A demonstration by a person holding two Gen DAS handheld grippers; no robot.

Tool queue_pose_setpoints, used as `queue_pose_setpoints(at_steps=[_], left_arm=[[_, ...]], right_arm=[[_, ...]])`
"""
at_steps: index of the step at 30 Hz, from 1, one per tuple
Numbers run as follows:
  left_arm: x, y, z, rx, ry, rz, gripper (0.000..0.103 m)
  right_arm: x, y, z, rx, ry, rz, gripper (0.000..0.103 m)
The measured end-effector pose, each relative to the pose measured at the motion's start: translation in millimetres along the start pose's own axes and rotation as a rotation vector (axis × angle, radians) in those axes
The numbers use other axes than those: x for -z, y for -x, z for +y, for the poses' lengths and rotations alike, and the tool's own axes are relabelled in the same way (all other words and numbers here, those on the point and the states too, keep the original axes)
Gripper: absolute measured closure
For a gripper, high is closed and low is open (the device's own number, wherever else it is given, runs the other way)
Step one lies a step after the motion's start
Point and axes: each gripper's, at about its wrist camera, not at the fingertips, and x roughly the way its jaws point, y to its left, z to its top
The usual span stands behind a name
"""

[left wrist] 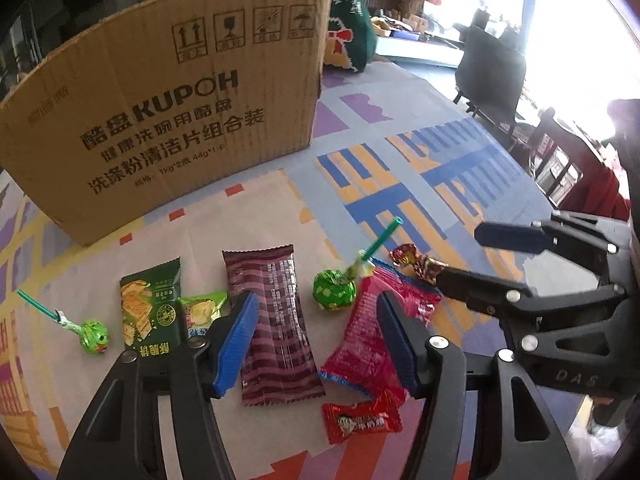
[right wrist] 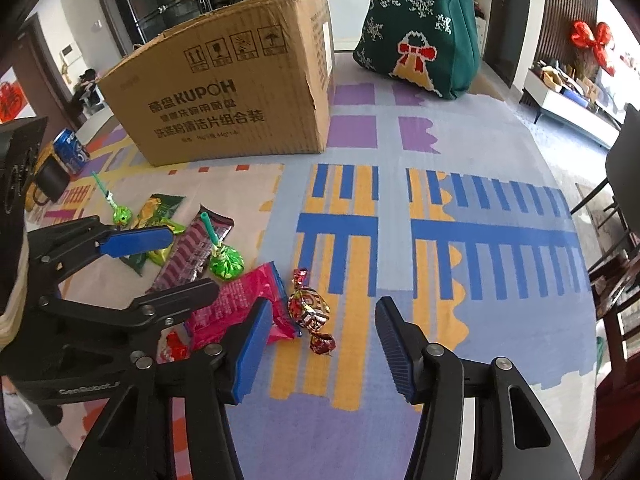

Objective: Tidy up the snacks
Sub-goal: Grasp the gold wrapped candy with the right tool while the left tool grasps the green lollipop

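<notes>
1. Left gripper (left wrist: 316, 344) hangs over the snack pile, fingers roughly half apart and empty, straddling the maroon striped bar (left wrist: 276, 320).
2. Right gripper (right wrist: 320, 344), also part-open with nothing held, sits with the gold-red twist candy (right wrist: 310, 308) just off its left finger at about 11 o'clock.
3. My call: centre each target between the pads before closing, clear of the pink packet (left wrist: 368, 340) and green lollipop (left wrist: 334, 292).
4. The cardboard box (left wrist: 168, 116) waits at 12 o'clock beyond the snacks, the likely drop spot.
5. Patterned tabletop (right wrist: 440, 264) in purple, blue and orange; green knitted bag (right wrist: 424, 28), chairs, bright windows behind.
</notes>
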Motion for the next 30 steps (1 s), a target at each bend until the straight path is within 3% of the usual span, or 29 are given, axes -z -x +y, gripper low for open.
queue_pose_setpoints(at_steps=[12,19,30], left_arm=[[-7,-16,1,0.037,0.051,0.014,0.058],[-9,-20,2,0.071,0.071,0.028,0.075],[-11,-26,4,0.081,0.099,0.04,0.078]], right_arm=[[1,-17,-4,-0.043,-0.042,0.023,0.06],[-1,-23,-6,-0.064,-0.063,0.033,0.066],[-2,-30,-3,-0.063,-0.052,0.033,0.07]])
